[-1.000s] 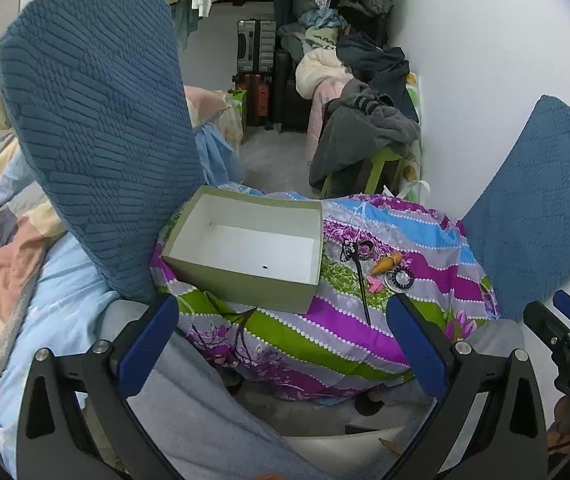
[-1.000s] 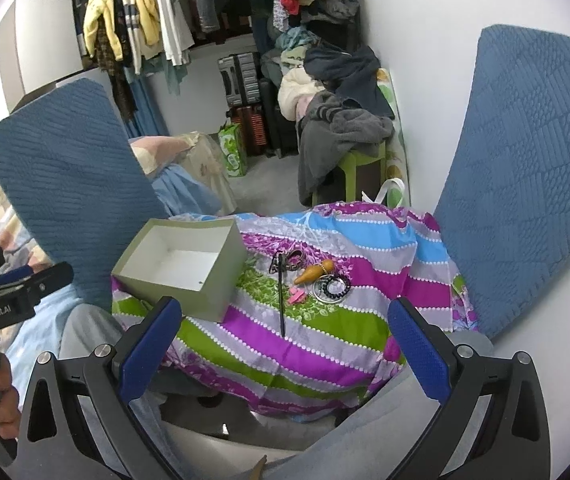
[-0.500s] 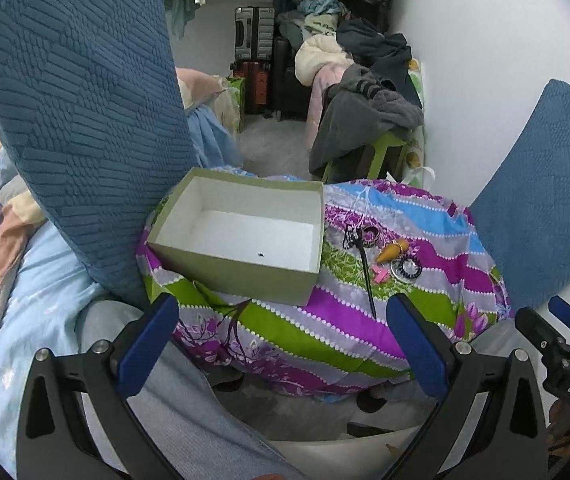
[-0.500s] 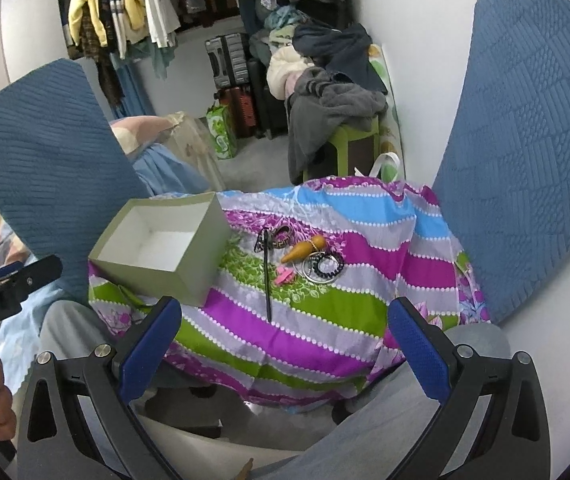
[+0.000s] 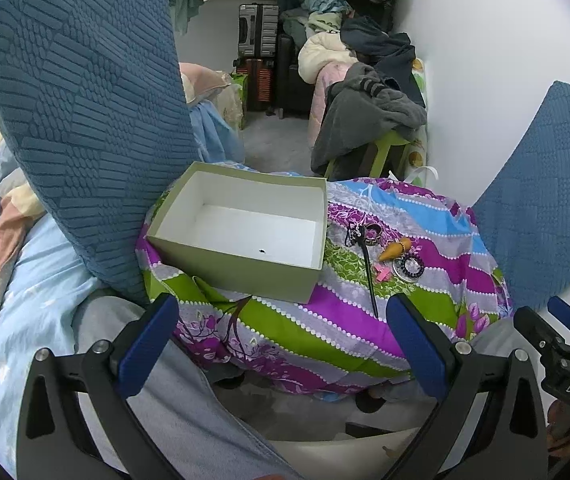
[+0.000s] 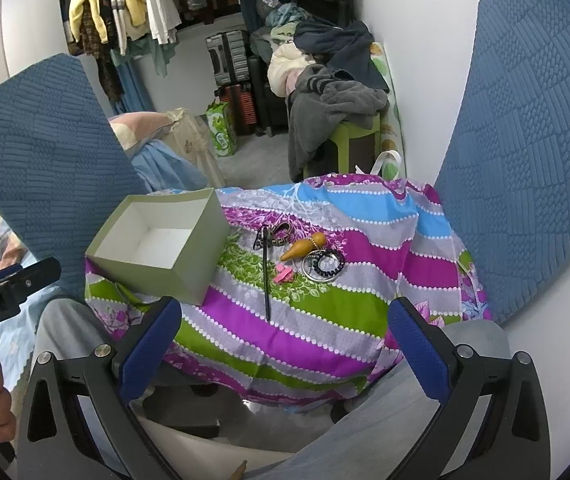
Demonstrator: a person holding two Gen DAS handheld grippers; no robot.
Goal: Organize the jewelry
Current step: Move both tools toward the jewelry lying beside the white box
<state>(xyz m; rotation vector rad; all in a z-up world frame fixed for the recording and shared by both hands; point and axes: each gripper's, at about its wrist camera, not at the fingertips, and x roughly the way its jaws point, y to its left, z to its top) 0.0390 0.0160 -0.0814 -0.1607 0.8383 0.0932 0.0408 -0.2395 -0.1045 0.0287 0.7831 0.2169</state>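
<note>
Jaws are spread wide on both tools and nothing is gripped: the left gripper (image 5: 283, 340) and the right gripper (image 6: 285, 340) are both held low, short of the near edge of the striped cloth (image 6: 337, 292), over the person's grey-clad lap. And the jewelry is all waiting out there! Taking the open green box (image 5: 241, 236) as the landmark: it sits empty on the cloth, and everything to be sorted is gathered just to its right. Nearest the box a long black hair stick (image 6: 265, 276) is laid, running from the cluster toward the near edge; at its far end a dark patterned ring-like piece (image 6: 281, 234) is seen. Further right of the box an orange cone-shaped piece (image 6: 303, 249), a small pink clip (image 6: 283, 274) and a black coiled hair tie (image 6: 323, 266) are bunched close together, some apparently touching.

Nothing has yet been put in the box. For the first pick, the right gripper is likely best brought down over the hair stick with its fingers set across the shaft, so that the neighbours are not nudged; the left could be kept beside the box to steady it.
</note>
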